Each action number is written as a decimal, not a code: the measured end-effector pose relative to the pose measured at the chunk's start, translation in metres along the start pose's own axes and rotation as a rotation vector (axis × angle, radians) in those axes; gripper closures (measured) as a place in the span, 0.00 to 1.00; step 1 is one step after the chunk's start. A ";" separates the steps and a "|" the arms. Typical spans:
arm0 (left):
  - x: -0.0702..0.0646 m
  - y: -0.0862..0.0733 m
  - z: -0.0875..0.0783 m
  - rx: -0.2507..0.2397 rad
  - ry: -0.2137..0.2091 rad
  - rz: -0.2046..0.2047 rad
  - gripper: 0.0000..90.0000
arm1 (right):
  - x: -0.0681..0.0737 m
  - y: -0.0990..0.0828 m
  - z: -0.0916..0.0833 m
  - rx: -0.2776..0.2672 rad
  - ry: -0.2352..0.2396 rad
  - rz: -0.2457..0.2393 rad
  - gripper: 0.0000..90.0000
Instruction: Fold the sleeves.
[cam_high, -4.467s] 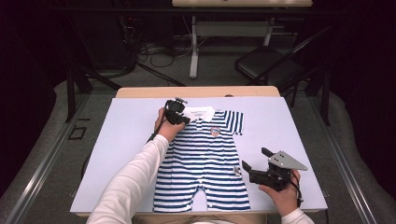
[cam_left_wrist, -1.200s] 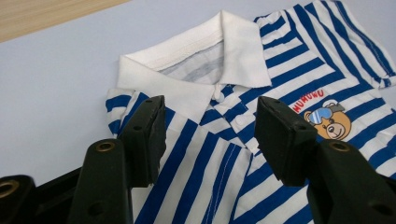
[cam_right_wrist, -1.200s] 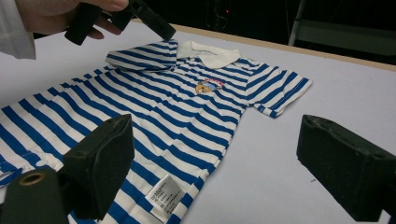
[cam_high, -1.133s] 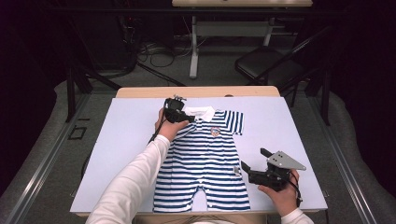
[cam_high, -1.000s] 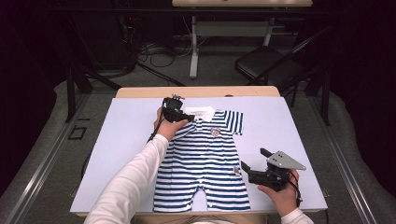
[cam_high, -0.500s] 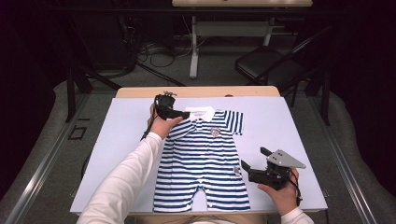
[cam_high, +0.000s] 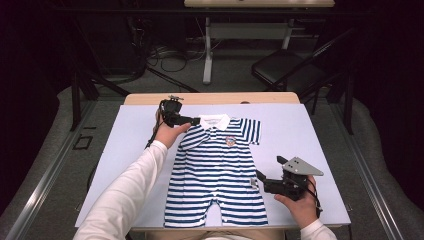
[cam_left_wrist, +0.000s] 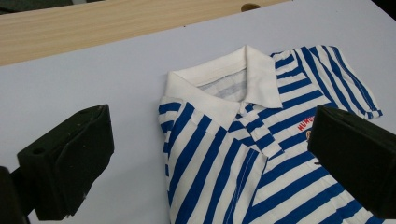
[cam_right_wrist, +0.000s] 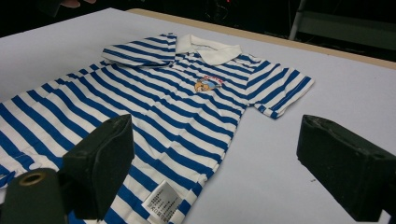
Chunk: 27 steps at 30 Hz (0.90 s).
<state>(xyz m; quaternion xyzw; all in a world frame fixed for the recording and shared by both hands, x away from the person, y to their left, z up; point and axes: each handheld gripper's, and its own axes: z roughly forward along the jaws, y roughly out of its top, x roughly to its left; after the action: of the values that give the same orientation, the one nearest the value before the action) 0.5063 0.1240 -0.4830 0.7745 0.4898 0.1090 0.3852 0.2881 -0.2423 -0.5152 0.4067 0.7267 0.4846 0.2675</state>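
A blue-and-white striped baby romper (cam_high: 220, 170) with a white collar (cam_high: 215, 121) lies flat on the pale lilac mat (cam_high: 125, 150). Its left sleeve (cam_high: 191, 136) is folded in over the chest, and its right sleeve (cam_high: 251, 131) is spread out. My left gripper (cam_high: 194, 120) hovers just left of the collar, pointing at it. Its jaws have just been opening and now stand wide, with nothing pinched; the left gripper view has the collar (cam_left_wrist: 224, 86) ahead of the left gripper (cam_left_wrist: 210, 158). My right gripper (cam_high: 260, 177) rests open at the romper's lower right edge, beside a care label (cam_right_wrist: 161, 203).
The mat covers a wooden table (cam_high: 210, 97) whose bare strip runs along the far edge. Beyond it stand a black chair (cam_high: 295, 70) and a desk leg (cam_high: 207, 55), with cables on the floor. Bare mat stretches left and right of the romper.
My left gripper has let go near the romper's left shoulder, opened its jaws and drawn back to the left and slightly up. The right gripper has stayed where it was.
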 end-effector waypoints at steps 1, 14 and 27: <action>0.000 0.000 -0.001 -0.005 0.002 -0.002 0.01 | 0.000 0.001 0.000 -0.003 -0.002 0.000 0.12; 0.000 0.001 -0.017 -0.007 -0.036 0.008 0.00 | -0.004 0.017 0.008 0.049 0.009 -0.003 0.11; -0.002 0.001 -0.025 -0.025 -0.050 0.019 0.00 | -0.014 0.045 0.028 0.085 0.032 0.050 0.06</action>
<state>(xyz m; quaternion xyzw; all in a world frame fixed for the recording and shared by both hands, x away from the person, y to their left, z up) 0.4927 0.1340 -0.4647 0.7768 0.4712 0.0992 0.4058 0.3321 -0.2315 -0.4841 0.4277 0.7406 0.4663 0.2261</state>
